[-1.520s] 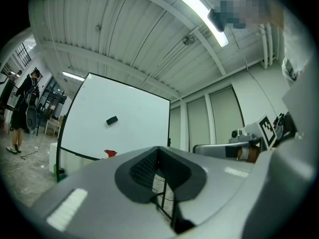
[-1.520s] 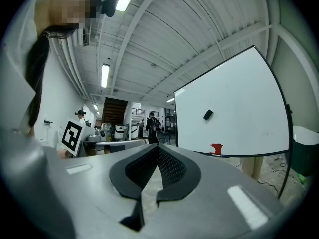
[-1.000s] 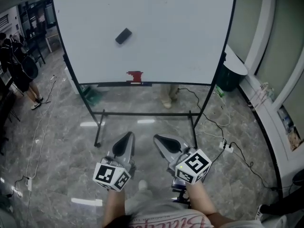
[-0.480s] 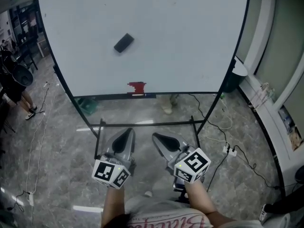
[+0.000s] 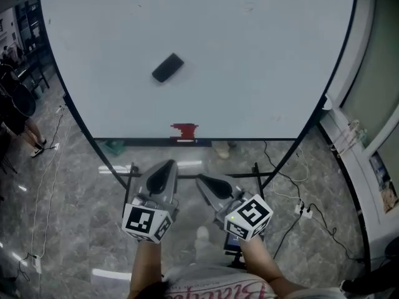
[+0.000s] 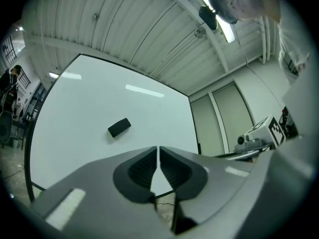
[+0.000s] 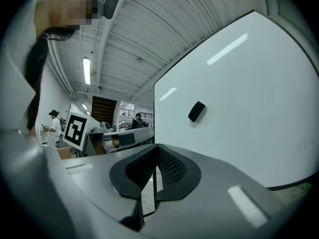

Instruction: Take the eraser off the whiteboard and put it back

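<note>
The whiteboard [image 5: 262, 55] fills far more of the head view than a second ago. Its frame now runs out past the top corners, and the lower crossbar of its stand [image 5: 193, 174] lies just behind the tool tips instead of well ahead of them.

The black eraser [image 5: 168, 68] still clings to the board's upper left area, tilted, and it looks larger than before. It touches neither tool. A small red object [image 5: 184, 130] sits at the board's bottom edge, below the eraser and slightly to its right.

The left tool [image 5: 167, 166] and the right tool [image 5: 201, 179] have both come closer to the board, side by side and pointing at it. Each one's jaws are pressed together with nothing between them, as before.

In the left gripper view the eraser [image 6: 119, 127] shows above and left of the closed tip [image 6: 158, 148]. In the right gripper view the eraser [image 7: 197, 111] shows above and right of the tip [image 7: 157, 149].
</note>
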Tool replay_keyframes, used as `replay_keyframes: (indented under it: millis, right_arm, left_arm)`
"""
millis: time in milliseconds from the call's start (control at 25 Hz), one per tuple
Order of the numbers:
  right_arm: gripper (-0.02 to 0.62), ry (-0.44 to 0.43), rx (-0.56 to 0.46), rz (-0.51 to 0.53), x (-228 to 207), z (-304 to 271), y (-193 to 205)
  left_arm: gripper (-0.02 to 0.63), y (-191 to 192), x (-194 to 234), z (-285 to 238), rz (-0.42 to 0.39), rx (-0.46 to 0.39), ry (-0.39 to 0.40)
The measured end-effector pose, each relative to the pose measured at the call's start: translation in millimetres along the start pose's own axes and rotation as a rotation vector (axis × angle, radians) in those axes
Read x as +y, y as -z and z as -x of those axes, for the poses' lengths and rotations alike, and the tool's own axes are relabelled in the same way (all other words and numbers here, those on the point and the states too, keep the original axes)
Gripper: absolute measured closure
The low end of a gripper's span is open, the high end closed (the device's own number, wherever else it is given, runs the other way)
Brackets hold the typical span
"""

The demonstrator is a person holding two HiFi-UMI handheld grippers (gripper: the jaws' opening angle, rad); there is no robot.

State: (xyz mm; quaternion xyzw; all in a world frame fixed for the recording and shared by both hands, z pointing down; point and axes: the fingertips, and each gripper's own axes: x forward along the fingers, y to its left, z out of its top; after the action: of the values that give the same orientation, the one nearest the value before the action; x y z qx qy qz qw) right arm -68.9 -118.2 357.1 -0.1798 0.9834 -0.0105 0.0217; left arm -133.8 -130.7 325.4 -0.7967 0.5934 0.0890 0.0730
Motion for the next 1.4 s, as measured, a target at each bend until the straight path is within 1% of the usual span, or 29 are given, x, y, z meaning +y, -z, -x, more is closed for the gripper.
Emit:
replay_keyframes:
  millis: [40,200,480,640,720,840,960,1040,1240,1400]
  right_arm:
    - [0.594,-0.004,-0.002,0.001,-8.3,-7.0,-1.5]
    - [0.595,-0.009,-0.005,0.001,-43.2,-32.3,-3.8]
    - [0.595,-0.039,-0.031,0.011,-99.8,-66.0,-16.7]
    - [0.595,-0.054,-0.035,0.017,-125.6,-84.2,-20.4]
    - [0.595,-0.065,-0.035,0.022,-134.8,-92.5,-22.0]
    - [0.594,-0.072,-0.033,0.02,-147.8,-102.8,-23.2]
    - [0.594,-0.07,-0.038,0.016,-157.2,-112.9,-25.3]
    - [0.595,-0.071,-0.041,0.015,-158.8,-119.4,-26.7]
    - [0.594,-0.062,-0.046,0.016,-161.5,-130.6,-29.6]
    - [0.594,-0.04,-0.058,0.008,-165.9,-133.3,-33.0]
  left_arm:
    - [0.567,-1.1,7.5,-11.3,-0.02,0.004,-0.003]
    - [0.538,-4.6,41.5,-55.3,-0.126,0.026,-0.038]
    - [0.454,-26.2,87.5,-127.3,-0.341,0.058,-0.105]
    - [0.41,-40.1,111.0,-161.0,-0.489,0.083,-0.144]
    - [0.382,-46.2,123.7,-174.4,-0.575,0.105,-0.174]
    - [0.336,-44.4,139.7,-191.3,-0.684,0.16,-0.206]
    - [0.316,-41.9,148.0,-208.8,-0.778,0.22,-0.2]
    - [0.311,-40.2,152.4,-219.0,-0.806,0.248,-0.184]
    - [0.318,-32.7,166.4,-238.3,-0.822,0.31,-0.163]
    - [0.35,-35.5,171.1,-242.3,-0.833,0.312,-0.173]
